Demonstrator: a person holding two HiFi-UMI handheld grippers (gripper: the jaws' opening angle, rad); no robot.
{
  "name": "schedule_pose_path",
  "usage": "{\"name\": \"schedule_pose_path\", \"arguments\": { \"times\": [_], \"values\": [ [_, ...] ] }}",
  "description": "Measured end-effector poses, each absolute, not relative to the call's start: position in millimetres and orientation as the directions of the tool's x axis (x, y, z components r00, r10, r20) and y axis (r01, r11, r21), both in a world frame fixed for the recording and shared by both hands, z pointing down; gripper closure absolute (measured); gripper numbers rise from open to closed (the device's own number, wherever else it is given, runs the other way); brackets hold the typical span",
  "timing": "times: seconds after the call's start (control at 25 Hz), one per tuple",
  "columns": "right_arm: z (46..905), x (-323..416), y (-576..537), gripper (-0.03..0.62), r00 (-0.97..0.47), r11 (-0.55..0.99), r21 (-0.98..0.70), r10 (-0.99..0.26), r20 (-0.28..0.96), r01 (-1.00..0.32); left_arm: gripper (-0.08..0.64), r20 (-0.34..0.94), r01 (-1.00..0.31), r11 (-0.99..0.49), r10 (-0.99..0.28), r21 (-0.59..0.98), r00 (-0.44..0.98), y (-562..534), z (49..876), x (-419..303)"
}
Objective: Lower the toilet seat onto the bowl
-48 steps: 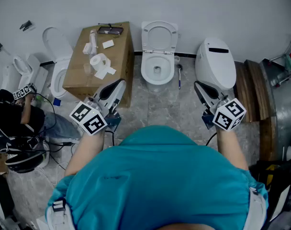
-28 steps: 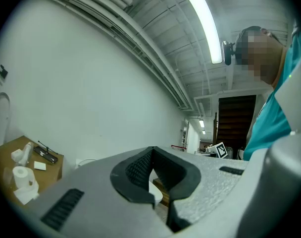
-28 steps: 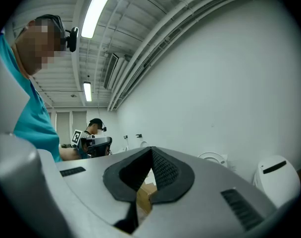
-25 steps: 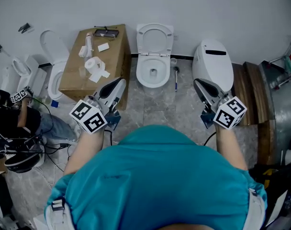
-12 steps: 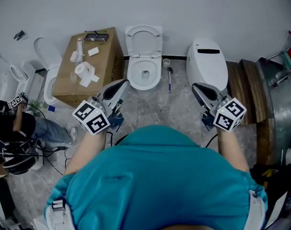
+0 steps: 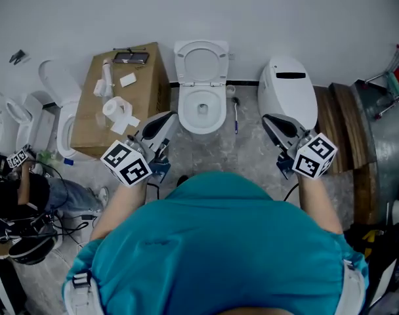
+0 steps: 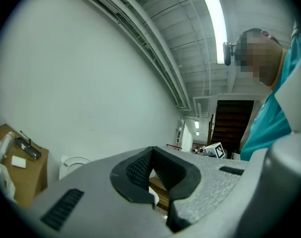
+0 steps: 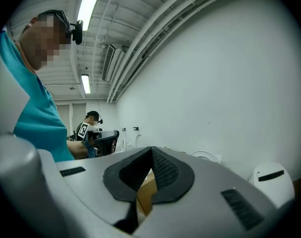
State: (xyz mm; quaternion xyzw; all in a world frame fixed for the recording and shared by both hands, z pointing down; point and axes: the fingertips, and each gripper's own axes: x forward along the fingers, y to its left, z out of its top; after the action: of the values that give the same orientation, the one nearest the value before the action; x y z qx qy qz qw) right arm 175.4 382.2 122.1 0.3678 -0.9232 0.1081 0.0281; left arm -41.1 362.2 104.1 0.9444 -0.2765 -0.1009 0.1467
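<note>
Observer: Step in hand is the approach. Toilet seat [image 6: 201,63] stands raised, leaning back toward the wall, above the bowl [image 6: 201,115] of the middle toilet. That toilet sits between the cardboard box [image 6: 88,133] and the toilet with the closed lid [image 6: 289,90]. Nothing touches the seat.

Operator: Grippers?

Observer: Left gripper [image 6: 165,118] and right gripper [image 6: 270,119] are both held close in front of the person's body. They are well apart from the seat, one on each side of the bowl's line. On both, the fingers are closed together, pads meeting, nothing between them. Left gripper view and right gripper view agree.

Operator: Progress?

Observer: Judged as none on the seat itself. Lowering is not yet begun.

Operator: What does the next move call for?

Observer: A reach forward to the seat's top rim with one gripper. Either part the fingers to pinch the rim, or hook the closed fingers behind it. Then tip the seat off the wall and ease it down, so it doesn't slam onto the bowl. Note: brush [image 6: 236,113] lies on the floor just right of the bowl, so the right gripper should stay clear of it.
</note>
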Motion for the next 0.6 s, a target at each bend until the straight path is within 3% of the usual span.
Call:
{"name": "schedule_pose_path", "arguments": {
  "times": [0.6],
  "values": [
    [107.1, 36.1, 209.0, 0.591, -0.667, 0.648, -0.163, -0.734, 0.125, -0.744, 0.557, -0.117, -0.414, -0.853, -0.469, 0.318, 0.876, 184.9, 99.2, -171.4]
  ]
}}
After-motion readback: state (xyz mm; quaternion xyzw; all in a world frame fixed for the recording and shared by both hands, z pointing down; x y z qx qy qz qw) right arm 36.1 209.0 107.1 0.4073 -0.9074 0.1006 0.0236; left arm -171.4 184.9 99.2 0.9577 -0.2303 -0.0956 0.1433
